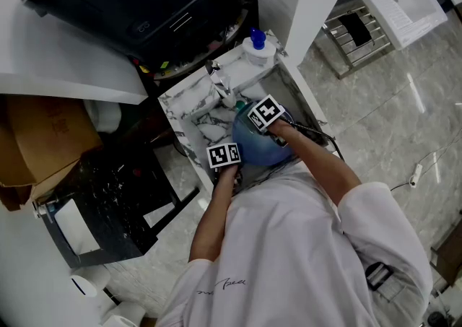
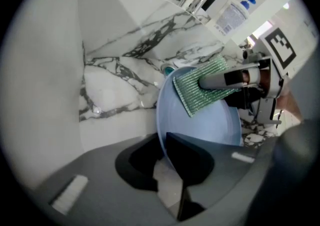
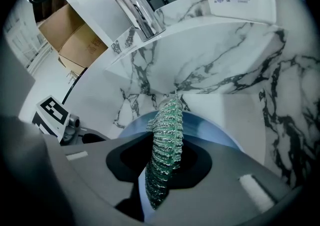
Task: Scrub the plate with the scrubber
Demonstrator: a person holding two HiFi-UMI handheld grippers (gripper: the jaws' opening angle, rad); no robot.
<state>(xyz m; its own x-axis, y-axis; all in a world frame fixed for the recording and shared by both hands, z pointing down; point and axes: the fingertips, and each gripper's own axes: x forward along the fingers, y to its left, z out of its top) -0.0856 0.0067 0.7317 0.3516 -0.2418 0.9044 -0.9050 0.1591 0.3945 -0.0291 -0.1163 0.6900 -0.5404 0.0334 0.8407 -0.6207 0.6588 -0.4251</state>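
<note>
A light blue plate [image 2: 200,125] stands on edge inside the marble sink, and my left gripper [image 2: 162,162] is shut on its lower rim. My right gripper [image 3: 162,170] is shut on a green glittery scrubber [image 3: 165,145], which lies flat against the plate's face [image 3: 210,130]. In the left gripper view the scrubber [image 2: 202,88] covers the plate's upper part, with the right gripper's fingers [image 2: 227,79] clamped on it. From the head view the plate [image 1: 253,149] sits between the left gripper [image 1: 225,156] and the right gripper [image 1: 266,115].
The sink [image 1: 189,105] has white marble walls with grey veins. A chrome tap [image 3: 132,3] rises at its back, and a white soap bottle with a blue cap [image 1: 257,45] stands on the rim. A black rack [image 1: 119,206] stands to the left on the floor.
</note>
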